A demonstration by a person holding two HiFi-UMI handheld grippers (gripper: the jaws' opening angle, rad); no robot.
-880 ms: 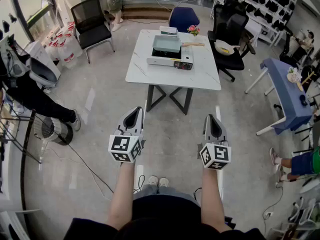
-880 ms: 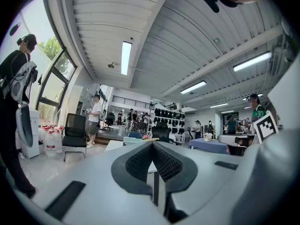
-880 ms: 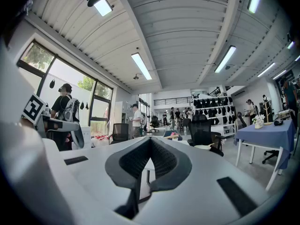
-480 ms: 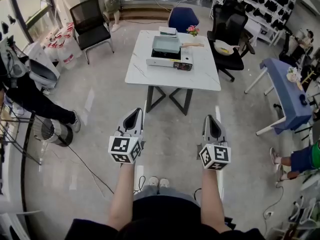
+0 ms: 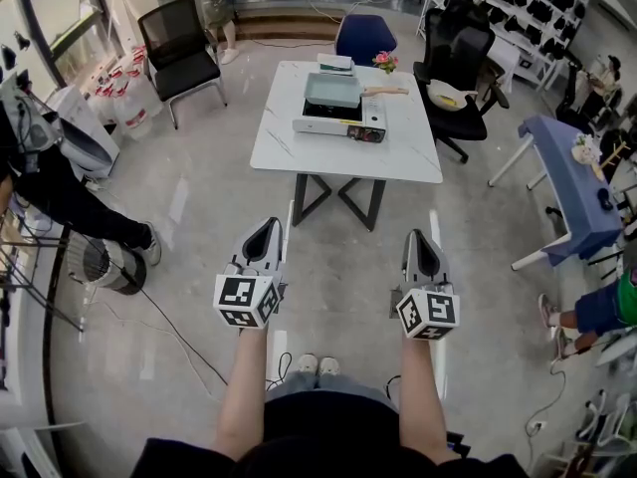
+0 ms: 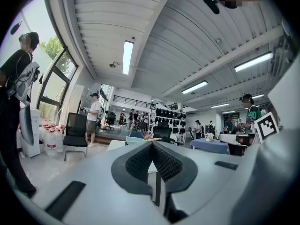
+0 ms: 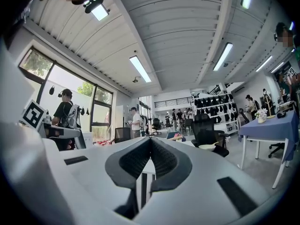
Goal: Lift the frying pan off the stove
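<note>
A person stands on the glossy grey tiled floor (image 5: 199, 217) of an open workroom, forearms out, a grey two-jaw tool in each hand. The left gripper (image 5: 271, 223) has its ribbed black fingers (image 6: 136, 161) clenched together on nothing, and the right gripper (image 5: 418, 235) likewise shows its fingers (image 7: 165, 159) pressed tip to tip, empty. Both point toward the white marble-topped counter (image 5: 398, 152) well ahead of them.

The pale teal square frying pan (image 5: 332, 89) sits on top of the white portable stove (image 5: 338, 119) near the counter's far edge, its light wooden handle (image 5: 386, 92) reaching out to the person's right. Neither gripper is near the pan. A small pot of pink flowers (image 5: 384, 61) stands on the counter's far right corner, just beyond the handle.

Around the counter are a black mesh chair (image 5: 179, 43) to the left, a dark blue chair (image 5: 364, 36) behind, and a black office chair (image 5: 453, 48) to the right. A blue-draped table (image 5: 562, 192) stands farther right. A second person in dark clothes (image 5: 60, 192) stands at the left edge of the head view.
</note>
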